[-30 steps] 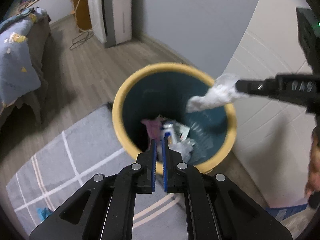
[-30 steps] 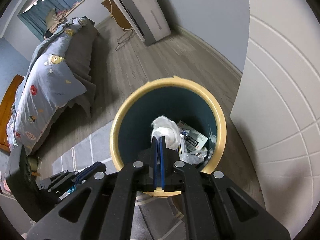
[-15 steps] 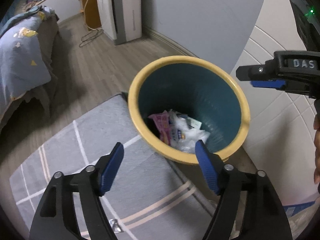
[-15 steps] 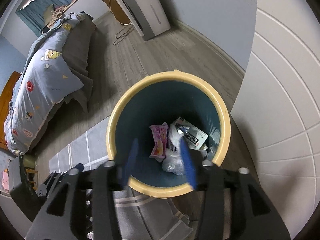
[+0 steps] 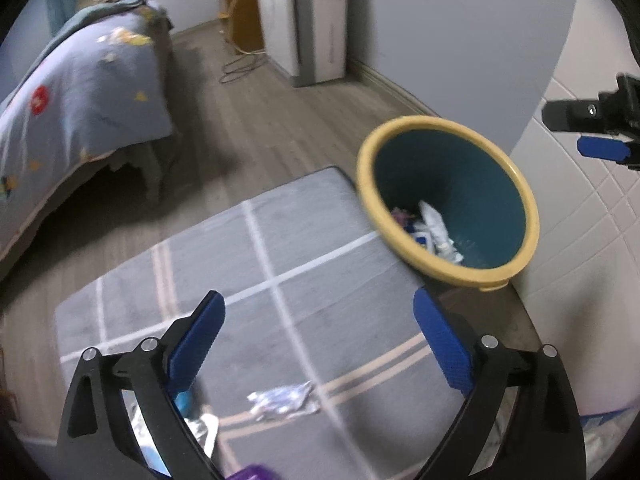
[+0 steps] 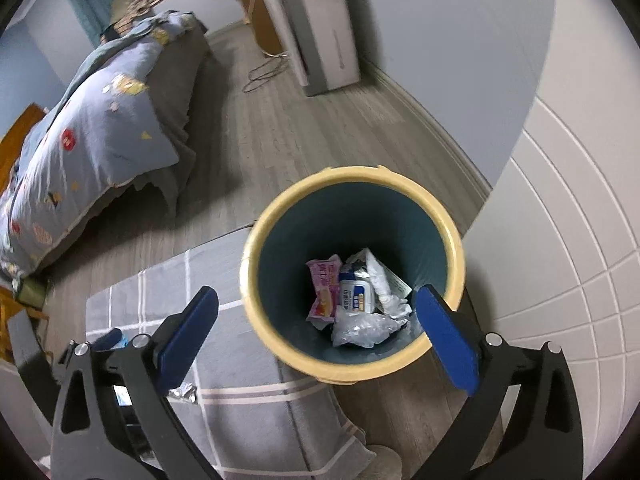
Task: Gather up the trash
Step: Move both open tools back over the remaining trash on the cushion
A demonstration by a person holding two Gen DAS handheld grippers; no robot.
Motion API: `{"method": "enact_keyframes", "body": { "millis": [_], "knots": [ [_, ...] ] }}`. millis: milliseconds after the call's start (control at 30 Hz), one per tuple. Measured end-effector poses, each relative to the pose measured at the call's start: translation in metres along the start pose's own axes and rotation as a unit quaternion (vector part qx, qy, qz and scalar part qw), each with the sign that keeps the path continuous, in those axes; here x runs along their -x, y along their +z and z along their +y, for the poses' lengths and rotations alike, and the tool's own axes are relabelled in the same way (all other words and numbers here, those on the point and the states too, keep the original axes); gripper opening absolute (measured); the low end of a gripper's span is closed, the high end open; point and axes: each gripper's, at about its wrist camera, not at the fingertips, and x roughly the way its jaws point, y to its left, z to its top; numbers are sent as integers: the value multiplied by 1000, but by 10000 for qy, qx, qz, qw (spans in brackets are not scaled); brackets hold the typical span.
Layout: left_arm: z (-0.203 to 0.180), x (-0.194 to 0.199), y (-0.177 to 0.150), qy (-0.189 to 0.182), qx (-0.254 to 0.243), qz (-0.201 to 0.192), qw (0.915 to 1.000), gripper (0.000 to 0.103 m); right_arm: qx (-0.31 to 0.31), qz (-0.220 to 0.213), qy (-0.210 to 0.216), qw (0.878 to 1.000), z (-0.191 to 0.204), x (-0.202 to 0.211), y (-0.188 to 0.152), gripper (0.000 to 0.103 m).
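A: Right gripper (image 6: 316, 322), jaws spread wide, blue ribbed pads holding nothing, hovering right over the bin (image 6: 352, 374).

B: And what a bin: round, yellow rim, dark teal inside wall. Down at the bottom there's a pink snack wrapper (image 6: 325, 291), a white-and-blue packet (image 6: 357, 296) beside it, and a crumpled clear plastic bag (image 6: 360, 330) toward six o'clock.

A: Silvery foil and white paper bunched at three o'clock of that pile too.

B: Over to the left gripper (image 5: 318, 326), also released, pads far apart and bare. It hangs above the grey rug (image 5: 256, 264), soft pile with pale crossing stripes.

A: The bin sits at two o'clock from it, at the rug's corner, against the white panelled wall (image 5: 580, 240).

B: Loose on the rug at six o'clock between the fingers: a crinkled white-and-blue wrapper (image 5: 284, 400), lying flat. More shiny scraps behind the left finger at seven o'clock, too blurred to name.

A: The bed (image 6: 92, 128) with a patterned blue quilt fills ten o'clock.
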Motion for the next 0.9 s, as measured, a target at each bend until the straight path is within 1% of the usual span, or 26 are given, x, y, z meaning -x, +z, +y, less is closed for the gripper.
{"method": "enact_keyframes", "body": {
  "millis": [133, 333, 467, 567, 667, 733, 900],
  "knots": [
    [35, 24, -16, 119, 374, -39, 9992, 95, 432, -116, 3, 9990, 39, 13, -8, 97],
    [91, 56, -48, 449, 906, -63, 9949, 96, 1057, -200, 15, 9942, 94, 23, -23, 97],
    [115, 70, -68, 601, 1084, -49, 9923, 96, 1338, -174, -50, 9908, 119, 21, -34, 97],
    [125, 79, -80, 747, 1088, -102, 9912, 97, 1362, -77, 47, 9906, 136, 16, -44, 97],
    [137, 78, -97, 789, 1200, 22, 9896, 97, 1355, 77, 166, 9906, 150, 8, -55, 97],
    [147, 77, -107, 881, 1237, 107, 9883, 97, 1328, 222, 231, 9906, 159, 2, -61, 97],
    [167, 80, -126, 956, 1291, 245, 9867, 97, 1295, 406, 380, 9900, 175, -10, -73, 97]
  ]
}}
